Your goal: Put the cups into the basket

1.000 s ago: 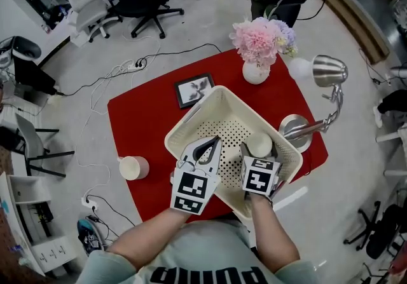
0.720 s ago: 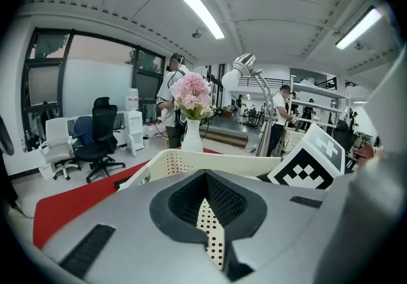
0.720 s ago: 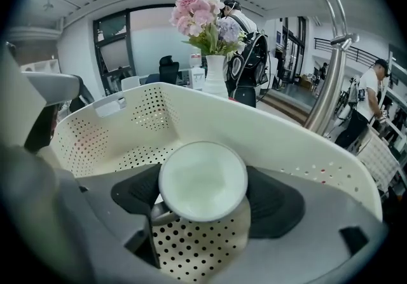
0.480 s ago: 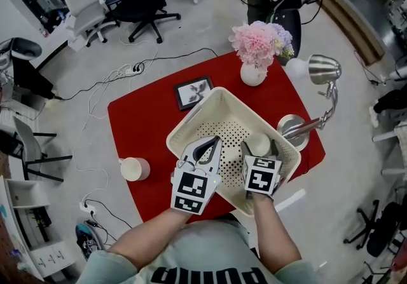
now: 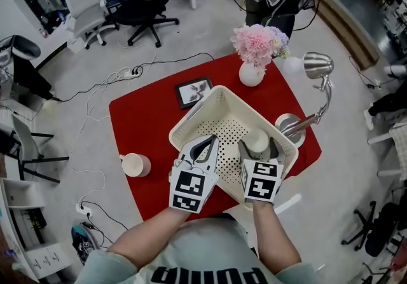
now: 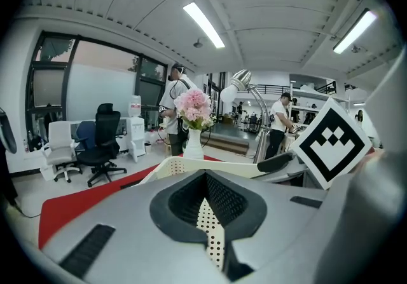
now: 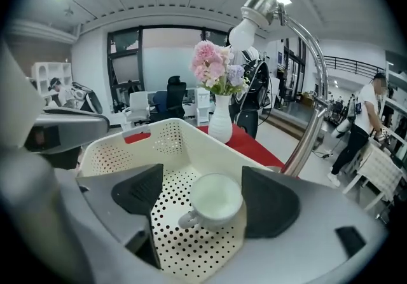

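Right gripper view looks straight down the right tongs (image 7: 206,199), which stand wide apart with a white cup (image 7: 216,203) upright between them on the perforated floor of the cream basket (image 7: 127,149). The cup's handle points toward the left-hand pad with a clear gap showing. Its far side sits just beside the right-hand pad, and whether they touch cannot be told, so the tongs frame the cup rather than grip it. From the head view the same cup (image 5: 257,142) sits in the basket's near right corner, the right tongs (image 5: 257,148) reaching over the near rim on either side of it. The left tongs (image 5: 210,143) hover over the middle of the basket (image 5: 191,117), well to the left of that cup. In the left gripper view the left tongs (image 6: 205,175) have their tips drawn together with nothing between them, only the dotted basket floor showing through the hollow behind the tips. A second cup (image 5: 135,165) stands outside the basket on the red tabletop (image 5: 146,117), near its left edge and well apart from both tongs. Beyond the basket are a framed picture (image 5: 194,91), a vase of pink flowers (image 5: 251,73) and a metal lamp (image 5: 316,67).
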`<state>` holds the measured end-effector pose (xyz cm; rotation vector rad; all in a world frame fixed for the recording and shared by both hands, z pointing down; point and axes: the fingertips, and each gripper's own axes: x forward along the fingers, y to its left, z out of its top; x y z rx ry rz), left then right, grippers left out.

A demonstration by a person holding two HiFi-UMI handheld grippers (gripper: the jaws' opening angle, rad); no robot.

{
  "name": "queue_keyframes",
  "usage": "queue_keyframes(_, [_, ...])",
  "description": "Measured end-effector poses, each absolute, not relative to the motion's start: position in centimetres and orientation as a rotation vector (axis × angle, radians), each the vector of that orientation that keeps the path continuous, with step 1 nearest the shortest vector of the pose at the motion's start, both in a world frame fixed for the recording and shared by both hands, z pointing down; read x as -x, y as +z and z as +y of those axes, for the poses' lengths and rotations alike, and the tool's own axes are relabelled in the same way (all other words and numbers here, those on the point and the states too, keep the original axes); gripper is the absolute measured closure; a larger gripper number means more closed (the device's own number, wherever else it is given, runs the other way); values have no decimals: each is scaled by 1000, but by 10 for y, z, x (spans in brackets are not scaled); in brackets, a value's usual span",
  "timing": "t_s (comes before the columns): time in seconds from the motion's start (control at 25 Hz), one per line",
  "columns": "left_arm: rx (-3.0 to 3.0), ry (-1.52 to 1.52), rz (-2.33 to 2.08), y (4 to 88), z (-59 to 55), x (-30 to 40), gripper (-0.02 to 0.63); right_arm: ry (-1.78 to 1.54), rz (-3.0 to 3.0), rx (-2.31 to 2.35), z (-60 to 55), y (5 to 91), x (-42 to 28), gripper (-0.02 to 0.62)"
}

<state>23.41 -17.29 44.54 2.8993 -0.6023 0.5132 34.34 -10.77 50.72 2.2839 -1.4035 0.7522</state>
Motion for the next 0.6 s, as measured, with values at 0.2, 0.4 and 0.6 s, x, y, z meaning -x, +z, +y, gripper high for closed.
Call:
queue_keyframes(0.2, [-2899,489,-640,441,-168,-218,601,721,-1482,-2254,-102,494,-317,210])
queue_keyframes(0.4, [-2879,468,-707,436,-166,-189,601,707,-1577,-2158,-102,488,-275,212])
queue_keyframes(0.6, [-2849,462,-793,430,-166,-155,601,681,-1676,-2060,-105,480,-233,227])
